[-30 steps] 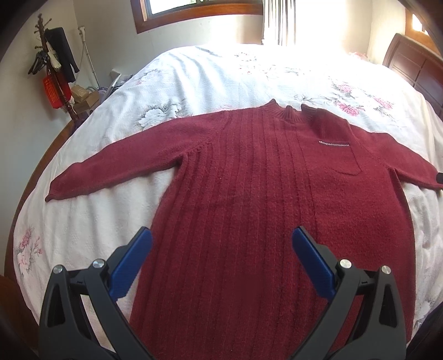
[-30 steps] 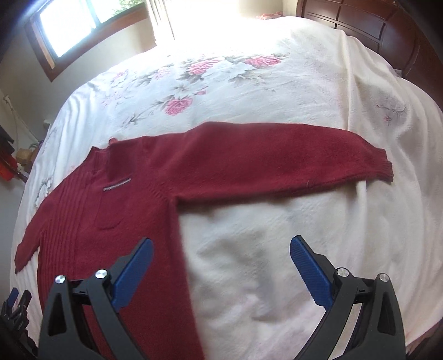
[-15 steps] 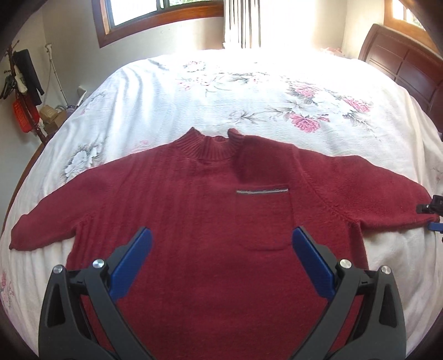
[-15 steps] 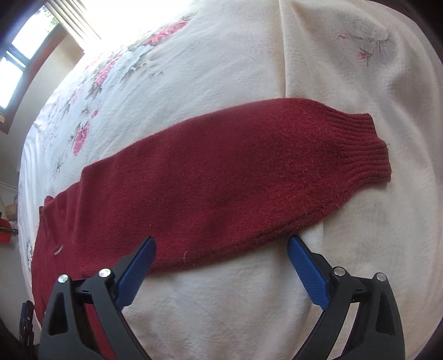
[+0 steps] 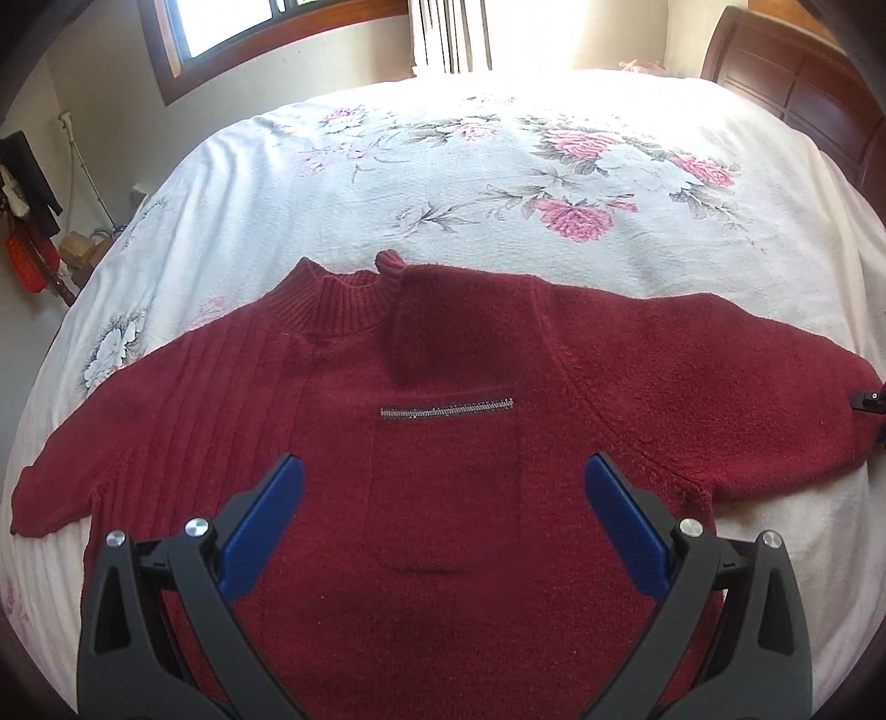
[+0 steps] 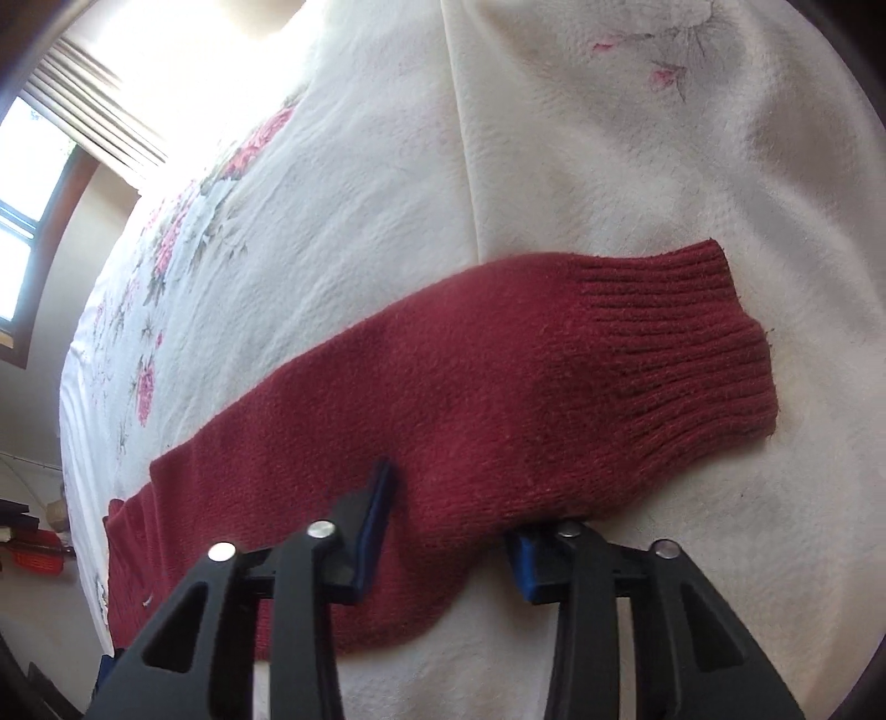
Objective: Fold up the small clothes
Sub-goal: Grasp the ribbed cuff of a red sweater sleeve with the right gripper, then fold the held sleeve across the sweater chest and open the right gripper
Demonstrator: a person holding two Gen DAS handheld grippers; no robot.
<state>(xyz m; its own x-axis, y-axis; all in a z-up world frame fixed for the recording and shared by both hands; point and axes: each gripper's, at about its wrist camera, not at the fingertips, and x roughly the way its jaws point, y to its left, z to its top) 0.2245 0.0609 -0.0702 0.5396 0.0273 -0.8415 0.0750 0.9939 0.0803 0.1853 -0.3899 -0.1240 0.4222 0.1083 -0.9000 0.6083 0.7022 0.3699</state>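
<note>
A dark red knit sweater (image 5: pixel 454 343) lies face up and spread flat on the bed, with a ribbed collar (image 5: pixel 338 302) and a chest pocket with a silver trim (image 5: pixel 446 411). My left gripper (image 5: pixel 443 476) hovers open over the chest, with nothing between its fingers. My right gripper (image 6: pixel 451 507) has closed in on the sweater's right sleeve (image 6: pixel 554 376), a short way in from the ribbed cuff (image 6: pixel 692 343). One finger (image 6: pixel 376 498) presses on top; the other is tucked under the sleeve's near edge. A bit of the right gripper (image 5: pixel 870 400) shows at that sleeve.
The bed has a white quilt with pink flowers (image 5: pixel 576 216). A dark wooden headboard (image 5: pixel 786 99) stands at the right and a window (image 5: pixel 238 33) behind. Clutter and hanging items (image 5: pixel 33 232) sit by the bed's left side.
The left gripper moved up the sweater from the hem to the chest. The right gripper dropped to the sleeve near the cuff and its fingers narrowed onto the fabric.
</note>
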